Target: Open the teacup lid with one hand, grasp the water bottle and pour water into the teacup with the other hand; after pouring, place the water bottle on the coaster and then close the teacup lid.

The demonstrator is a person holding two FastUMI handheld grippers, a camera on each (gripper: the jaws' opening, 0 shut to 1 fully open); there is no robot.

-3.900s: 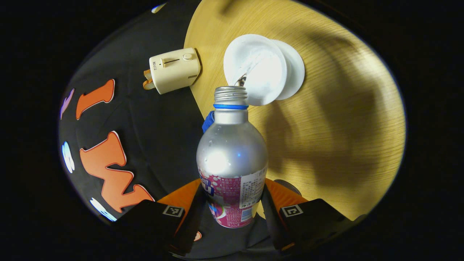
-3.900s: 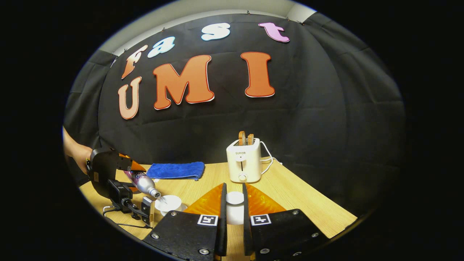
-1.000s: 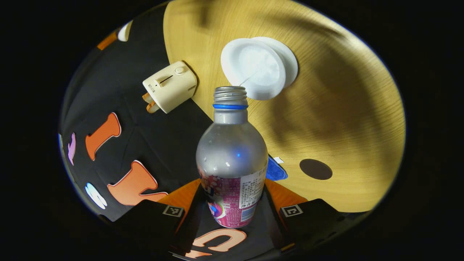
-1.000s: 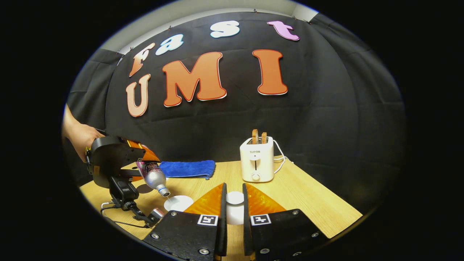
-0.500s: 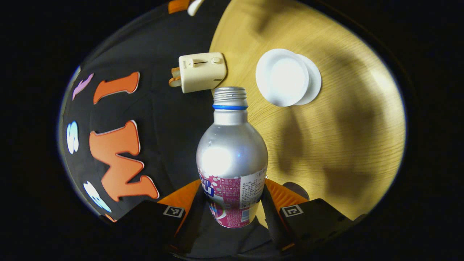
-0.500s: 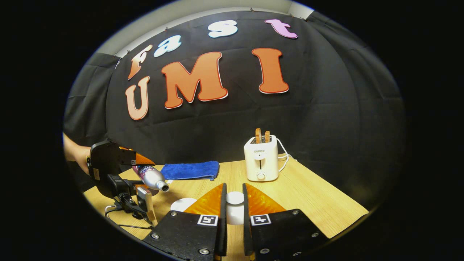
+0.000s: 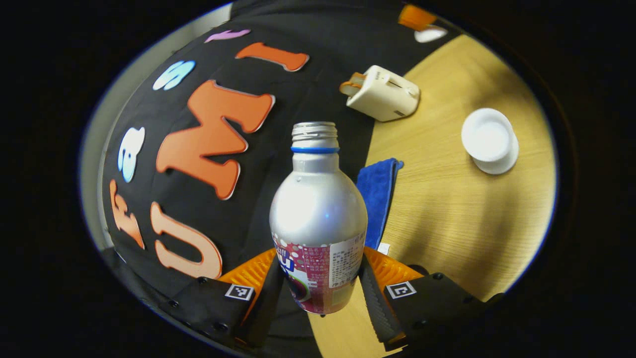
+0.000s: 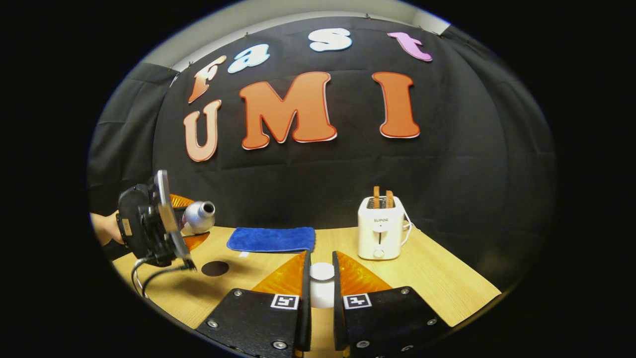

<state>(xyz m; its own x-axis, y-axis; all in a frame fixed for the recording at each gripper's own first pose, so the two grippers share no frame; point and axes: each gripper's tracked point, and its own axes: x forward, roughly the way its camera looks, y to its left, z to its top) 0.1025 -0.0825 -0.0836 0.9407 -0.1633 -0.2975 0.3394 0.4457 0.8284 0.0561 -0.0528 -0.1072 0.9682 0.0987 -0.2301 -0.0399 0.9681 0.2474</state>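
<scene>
Set the water bottle [image 7: 318, 219], clamped at its labelled lower body between both fingers of the left gripper [image 7: 318, 298], upright before lowering it onto the dark coaster [image 8: 215, 268]; release only once its base sits flat. The uncapped bottle's contents cannot be determined. The teacup [image 7: 488, 135] stands open on its saucer, well apart, contents unclear, while the right gripper [image 8: 321, 288] holds the white lid [image 8: 322, 271] between near-closed jaws.

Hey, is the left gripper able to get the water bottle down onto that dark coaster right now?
Probably yes: the coaster lies bare just below the left gripper, which holds the water bottle.
</scene>
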